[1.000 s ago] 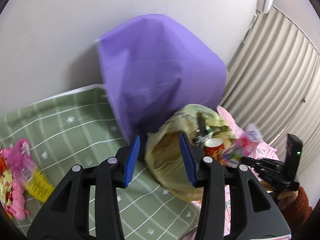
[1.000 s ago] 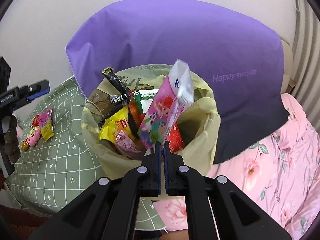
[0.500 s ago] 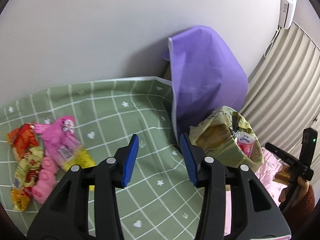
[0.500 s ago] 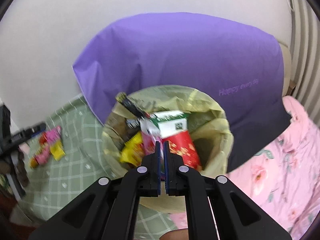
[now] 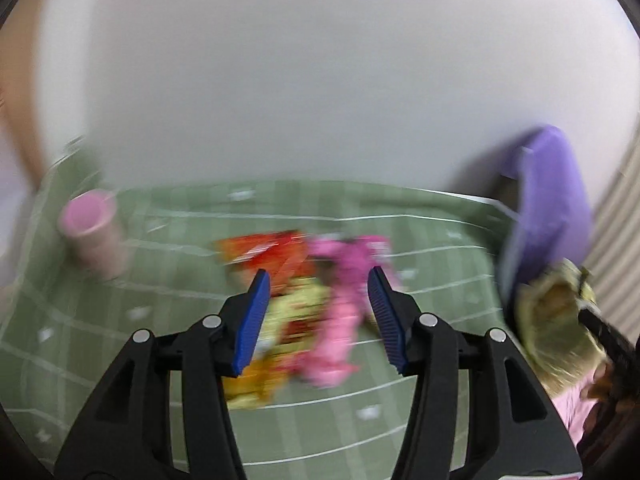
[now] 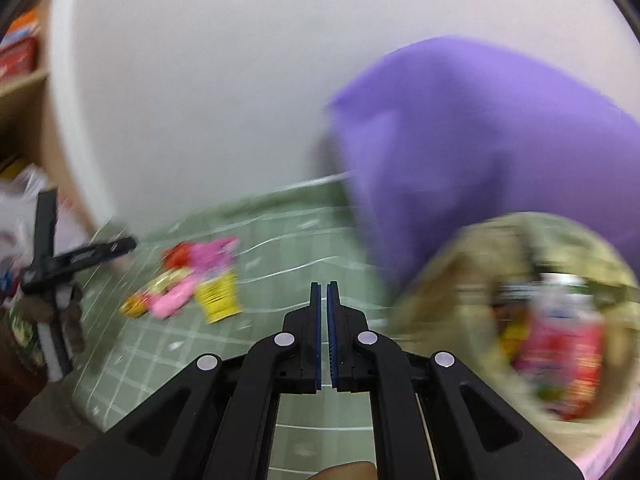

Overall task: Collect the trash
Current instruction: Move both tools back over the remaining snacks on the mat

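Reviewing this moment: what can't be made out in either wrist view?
- Wrapper pile, left wrist view: motion blur smears the print, and the count is unclear.
- Trash bag contents, right wrist view: blurred, partly cut by the frame edge.
- Pink cup, left wrist view: too blurred to see inside.
- Left gripper: jaws opening, whether the fingers touch the wrappers is unclear.

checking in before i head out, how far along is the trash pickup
Done: the yellow-green trash bag already holds several wrappers. In hand: nothing. The right gripper is shut and empty; the left gripper is opening above the pile of snack wrappers, with nothing between its pads yet. Left: that red, yellow and pink pile on the green checked cloth, and possibly the pink cup, if it counts as trash.
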The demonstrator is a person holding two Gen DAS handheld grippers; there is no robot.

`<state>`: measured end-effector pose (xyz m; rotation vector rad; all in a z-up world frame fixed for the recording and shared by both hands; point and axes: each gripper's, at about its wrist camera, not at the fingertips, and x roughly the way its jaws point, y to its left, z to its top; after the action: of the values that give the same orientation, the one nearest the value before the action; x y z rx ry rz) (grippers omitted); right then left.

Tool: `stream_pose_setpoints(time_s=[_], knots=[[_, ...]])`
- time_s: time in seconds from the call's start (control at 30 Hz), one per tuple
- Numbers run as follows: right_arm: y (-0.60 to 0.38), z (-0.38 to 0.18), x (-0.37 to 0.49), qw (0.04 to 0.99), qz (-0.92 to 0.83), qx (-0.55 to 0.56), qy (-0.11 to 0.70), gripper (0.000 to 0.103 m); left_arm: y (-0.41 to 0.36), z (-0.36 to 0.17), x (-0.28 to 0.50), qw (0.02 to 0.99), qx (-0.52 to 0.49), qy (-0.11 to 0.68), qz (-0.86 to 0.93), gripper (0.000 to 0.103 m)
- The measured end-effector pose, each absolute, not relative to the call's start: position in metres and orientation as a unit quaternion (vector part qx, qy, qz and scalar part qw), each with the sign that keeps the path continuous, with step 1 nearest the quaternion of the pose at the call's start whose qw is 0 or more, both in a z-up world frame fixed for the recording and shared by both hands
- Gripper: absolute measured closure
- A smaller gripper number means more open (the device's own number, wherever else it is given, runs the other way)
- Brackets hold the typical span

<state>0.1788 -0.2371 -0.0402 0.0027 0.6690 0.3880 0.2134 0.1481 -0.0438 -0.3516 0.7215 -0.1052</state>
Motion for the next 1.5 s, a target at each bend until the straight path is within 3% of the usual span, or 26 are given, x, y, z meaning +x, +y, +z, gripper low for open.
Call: stream_pose_setpoints(time_s=[0.33, 0.63, 0.73, 1.0, 1.5], knots=[[-0.084, -0.098, 0.220, 0.832, 0.388, -0.033, 0.394, 0.097, 0.198, -0.063, 0.173, 0.914, -0.171, 0.368, 0.019, 0.053], [-0.006, -0.129, 0.240, 0.813, 0.428, -0.108, 0.378, 0.097, 0.218, -0.078, 0.138, 0.900, -0.188, 0.389, 0.055, 0.053], [0.000, -0.136, 0.249, 0.804, 0.444, -0.083, 0.386, 0.097, 0.217, -0.081, 0.138, 0.898, -0.187, 0.394, 0.053, 0.052], [-0.026, -0.154, 0.247, 0.793, 0.419, -0.168, 0.409, 0.097, 0.210, -0.091, 0.159, 0.895, -0.193, 0.400, 0.033, 0.050], [-0.114, -0.120, 0.298, 0.862, 0.330, -0.041, 0.382, 0.096, 0.180, -0.094, 0.204, 0.893, -0.166, 0.417, -0.022, 0.050]])
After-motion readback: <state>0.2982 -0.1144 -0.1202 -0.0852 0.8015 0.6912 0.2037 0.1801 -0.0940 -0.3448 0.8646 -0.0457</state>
